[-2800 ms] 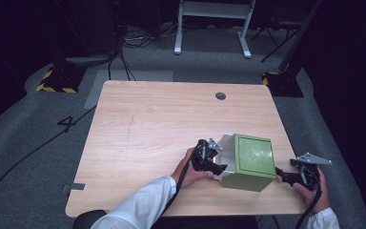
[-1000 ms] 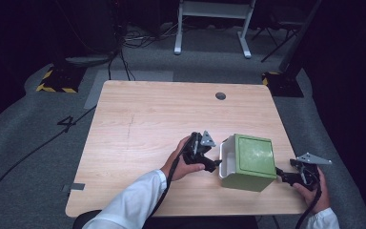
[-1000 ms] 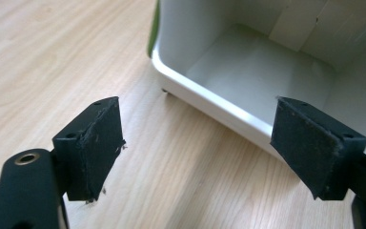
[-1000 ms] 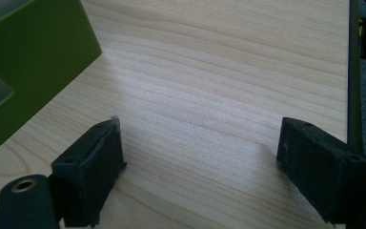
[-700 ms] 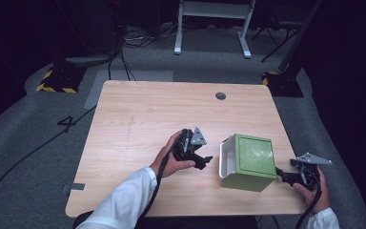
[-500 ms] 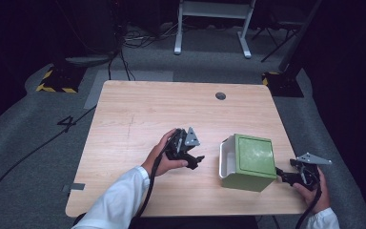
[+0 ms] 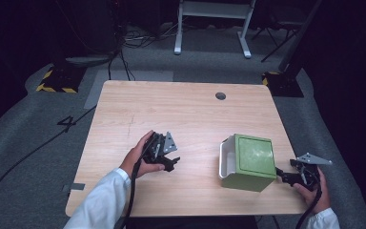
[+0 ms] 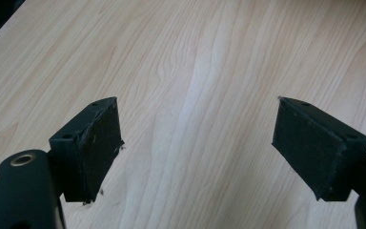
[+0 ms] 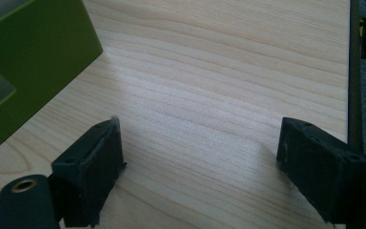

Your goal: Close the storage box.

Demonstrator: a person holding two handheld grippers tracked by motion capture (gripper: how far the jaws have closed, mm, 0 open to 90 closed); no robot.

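Both grippers empty, jaws spread; green box on its side at the table's right.

Your left gripper (image 7: 164, 153) rests low over bare wooden table (image 7: 186, 114), well left of the green box (image 7: 248, 161), wrist angled right, jaws wide apart. Your right gripper (image 7: 290, 175) sits at the table's right edge, just beside the box, jaws likewise apart. The box's white interior faces left.

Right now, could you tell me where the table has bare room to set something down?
The whole far half of the table, up to the round hole, is bare, as is the left edge. Crowded: the near right, where the green box sits between the left tool and right tool.
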